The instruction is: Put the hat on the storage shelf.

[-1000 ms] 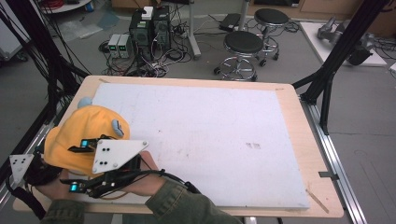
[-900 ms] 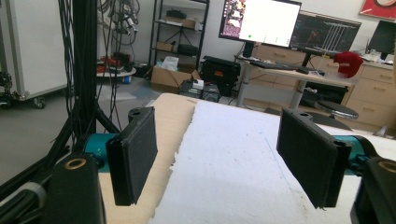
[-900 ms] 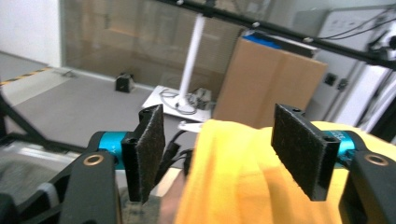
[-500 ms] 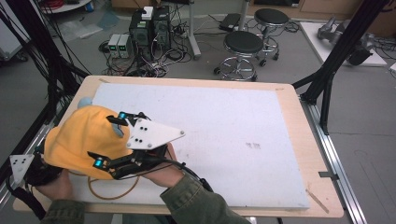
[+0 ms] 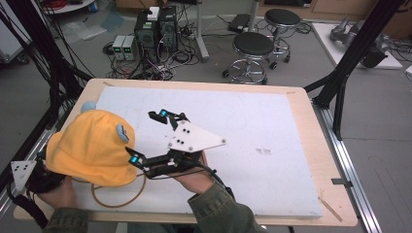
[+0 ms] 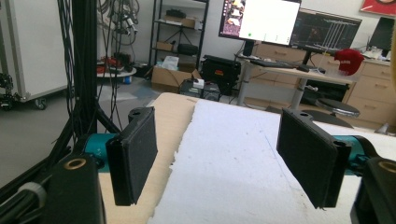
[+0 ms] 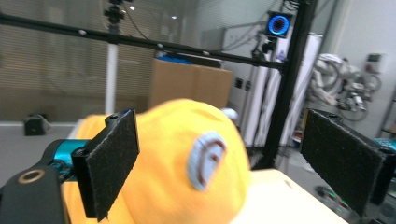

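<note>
A yellow plush hat (image 5: pixel 92 145) with pale blue ears and a round blue patch (image 5: pixel 121 132) lies at the left end of the white foam board. My right gripper (image 5: pixel 146 138) sits just right of it and points at it. Its jaws have just been opening and now stand wide, with nothing between the pads. In the right gripper view the hat (image 7: pixel 177 154) is blurred, just beyond the right gripper (image 7: pixel 233 168). My left gripper (image 6: pixel 229 154) is open and empty above the board's left edge. Its grey plate (image 5: pixel 22 173) shows left of the hat.
A tan cord loop (image 5: pixel 116 196) trails from under the hat near the front edge. The white foam board (image 5: pixel 252 126) covers most of the wooden table (image 5: pixel 311 136). Black frame posts (image 5: pixel 340 82) flank the table. Stools (image 5: pixel 252 46) and computer boxes (image 5: pixel 155 29) stand beyond.
My right gripper has drawn off the hat's front part and moved right and farther up the table, its jaws spreading apart. The hat stays put. The left gripper has not moved.
</note>
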### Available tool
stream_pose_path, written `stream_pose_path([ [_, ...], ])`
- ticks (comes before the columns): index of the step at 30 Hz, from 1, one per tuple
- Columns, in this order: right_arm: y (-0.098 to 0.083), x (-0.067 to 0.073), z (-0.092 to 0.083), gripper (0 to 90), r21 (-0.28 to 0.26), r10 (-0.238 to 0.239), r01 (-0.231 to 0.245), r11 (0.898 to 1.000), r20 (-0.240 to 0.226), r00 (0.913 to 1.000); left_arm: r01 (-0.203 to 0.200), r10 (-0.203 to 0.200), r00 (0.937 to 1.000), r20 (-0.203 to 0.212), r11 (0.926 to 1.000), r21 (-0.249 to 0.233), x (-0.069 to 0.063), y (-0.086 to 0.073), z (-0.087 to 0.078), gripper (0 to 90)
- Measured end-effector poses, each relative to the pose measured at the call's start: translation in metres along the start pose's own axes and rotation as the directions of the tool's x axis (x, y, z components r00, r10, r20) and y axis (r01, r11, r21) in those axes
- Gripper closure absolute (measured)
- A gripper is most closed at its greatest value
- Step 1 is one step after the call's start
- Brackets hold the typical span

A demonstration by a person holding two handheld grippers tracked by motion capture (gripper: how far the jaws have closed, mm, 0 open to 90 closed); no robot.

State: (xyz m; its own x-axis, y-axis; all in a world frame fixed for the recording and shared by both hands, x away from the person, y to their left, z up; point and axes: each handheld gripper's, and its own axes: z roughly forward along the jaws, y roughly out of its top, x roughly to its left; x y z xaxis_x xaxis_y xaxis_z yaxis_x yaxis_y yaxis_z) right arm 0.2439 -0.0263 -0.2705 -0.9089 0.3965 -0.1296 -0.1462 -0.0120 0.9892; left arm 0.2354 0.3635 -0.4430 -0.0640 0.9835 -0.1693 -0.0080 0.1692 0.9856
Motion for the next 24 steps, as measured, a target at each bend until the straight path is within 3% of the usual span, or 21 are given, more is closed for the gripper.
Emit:
stream_pose_path([
  [5,-0.003,-0.01,-0.023,10.7,0.006,-0.016,0.015,1.0,0.067,0.9976,0.002,-0.002,1.0,0.001,1.0,0.0,0.0,0.0,0.0,28.9],
  [9,-0.008,-0.027,-0.057,10.7,-0.015,0.024,-0.022,1.0,0.164,0.9861,-0.001,0.001,1.0,0.003,1.0,-0.002,-0.001,0.0,0.001,29.2],
  [10,-0.008,-0.027,-0.057,10.7,-0.015,0.024,-0.022,1.0,0.164,0.9861,-0.001,0.001,1.0,0.003,1.0,-0.002,-0.001,0.0,0.001,29.4],
  [11,-0.009,-0.034,-0.07,10.7,-0.025,0.038,-0.034,0.999,0.199,0.9792,-0.006,0.006,1.0,0.003,1.0,0.0,-0.001,0.0,0.0,29.4],
  [17,-0.011,-0.048,-0.103,10.7,-0.052,0.07,-0.057,0.997,0.31,0.948,-0.003,0.003,1.0,0.003,1.0,0.001,-0.001,0.0,0.001,29.4],
  [18,-0.011,-0.048,-0.103,10.7,-0.052,0.07,-0.057,0.997,0.31,0.948,-0.003,0.003,1.0,0.003,1.0,0.001,-0.001,0.0,0.001,29.4],
  [19,-0.013,-0.051,-0.112,10.7,-0.05,0.072,-0.058,0.997,0.356,0.9318,-0.002,0.002,1.0,0.004,1.0,0.001,-0.001,0.0,0.001,29.4],
  [21,-0.014,-0.054,-0.12,10.7,-0.041,0.078,-0.067,0.997,0.396,0.915,-0.002,0.002,1.0,0.002,1.0,0.001,-0.001,0.0,0.0,29.4],
  [23,-0.017,-0.057,-0.126,10.7,-0.034,0.083,-0.075,0.997,0.419,0.9041,-0.003,0.003,1.0,0.001,1.0,0.001,-0.001,0.0,0.001,29.3],
  [24,-0.017,-0.057,-0.126,10.7,-0.034,0.083,-0.075,0.997,0.419,0.9041,-0.003,0.003,1.0,0.001,1.0,0.001,-0.001,0.0,0.001,29.3],
])
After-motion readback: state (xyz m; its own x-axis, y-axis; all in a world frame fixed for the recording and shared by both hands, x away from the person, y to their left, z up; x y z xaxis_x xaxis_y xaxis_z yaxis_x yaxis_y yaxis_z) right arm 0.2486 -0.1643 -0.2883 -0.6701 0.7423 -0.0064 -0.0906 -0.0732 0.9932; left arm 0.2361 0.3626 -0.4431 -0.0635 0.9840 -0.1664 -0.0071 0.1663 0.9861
